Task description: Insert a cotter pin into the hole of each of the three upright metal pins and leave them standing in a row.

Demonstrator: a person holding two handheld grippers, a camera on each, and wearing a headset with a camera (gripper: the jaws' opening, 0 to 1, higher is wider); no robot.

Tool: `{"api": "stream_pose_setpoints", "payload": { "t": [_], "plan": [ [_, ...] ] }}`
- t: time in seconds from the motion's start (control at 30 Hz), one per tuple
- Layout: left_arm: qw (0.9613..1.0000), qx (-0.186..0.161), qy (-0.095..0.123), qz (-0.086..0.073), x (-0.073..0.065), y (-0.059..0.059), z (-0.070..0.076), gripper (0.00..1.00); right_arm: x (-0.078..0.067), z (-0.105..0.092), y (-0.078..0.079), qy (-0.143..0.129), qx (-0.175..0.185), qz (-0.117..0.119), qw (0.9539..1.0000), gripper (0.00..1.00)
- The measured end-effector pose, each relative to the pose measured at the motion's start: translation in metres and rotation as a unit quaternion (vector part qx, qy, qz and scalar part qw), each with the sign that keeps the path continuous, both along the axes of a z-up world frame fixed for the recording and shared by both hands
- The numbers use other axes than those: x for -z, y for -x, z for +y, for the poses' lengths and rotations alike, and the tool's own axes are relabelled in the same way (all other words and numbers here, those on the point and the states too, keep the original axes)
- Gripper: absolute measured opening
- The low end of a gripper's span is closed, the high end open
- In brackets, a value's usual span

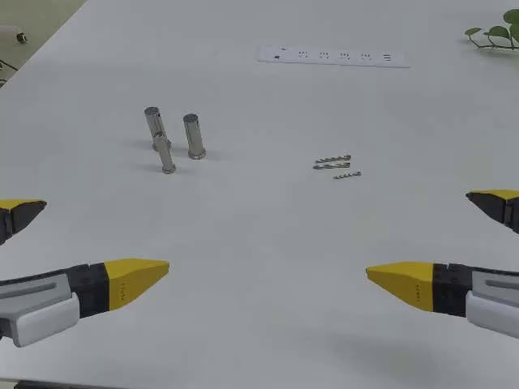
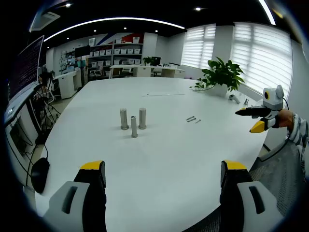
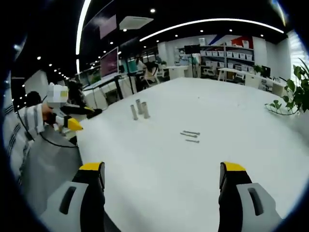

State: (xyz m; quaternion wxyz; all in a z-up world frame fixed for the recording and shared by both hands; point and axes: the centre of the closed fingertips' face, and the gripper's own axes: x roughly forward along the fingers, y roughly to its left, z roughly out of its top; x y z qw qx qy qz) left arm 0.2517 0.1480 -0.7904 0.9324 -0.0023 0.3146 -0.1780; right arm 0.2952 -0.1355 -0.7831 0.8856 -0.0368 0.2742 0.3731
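White bench [image 1: 259, 243]; left gripper [image 1: 106, 234], right gripper [image 1: 418, 233]: jaws wide apart, empty. Metal pins [image 1: 193, 134] clustered (no row yet): grabbing one risks toppling neighbours; thin cotter pins [image 1: 332, 164] may slip.

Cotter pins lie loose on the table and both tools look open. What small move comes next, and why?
Probably ease the right tool forward toward the cotter pins. It is open and empty, all three lie loose on its side of the table, and the upright metal pins stand apart to their left. The left tool is open too.
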Motion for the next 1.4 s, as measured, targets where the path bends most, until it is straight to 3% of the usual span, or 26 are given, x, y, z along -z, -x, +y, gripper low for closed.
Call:
{"api": "stream_pose_setpoints", "payload": {
  "t": [0.23,0.97,1.27,1.4],
  "plan": [
    [0.9996,-0.009,0.024,0.005,-0.0001,-0.0016,-0.0021,1.00,0.0035,-0.0007,0.0012,0.007,0.000,0.008,0.9999,1.00],
    [0.9994,-0.007,0.032,0.010,0.0017,0.0056,-0.0054,1.00,0.0054,0.0077,0.0021,0.016,-0.009,0.015,0.9997,1.00],
    [0.9994,-0.001,0.034,0.004,-0.0012,0.0021,-0.0081,0.99,0.0053,0.0049,0.0018,0.013,-0.003,0.020,0.9997,1.00],
    [0.9991,0.006,0.039,0.012,0.0012,-0.0015,-0.0087,0.90,0.0064,0.0027,0.0031,0.016,-0.002,0.023,0.9996,1.00]
  ]
}}
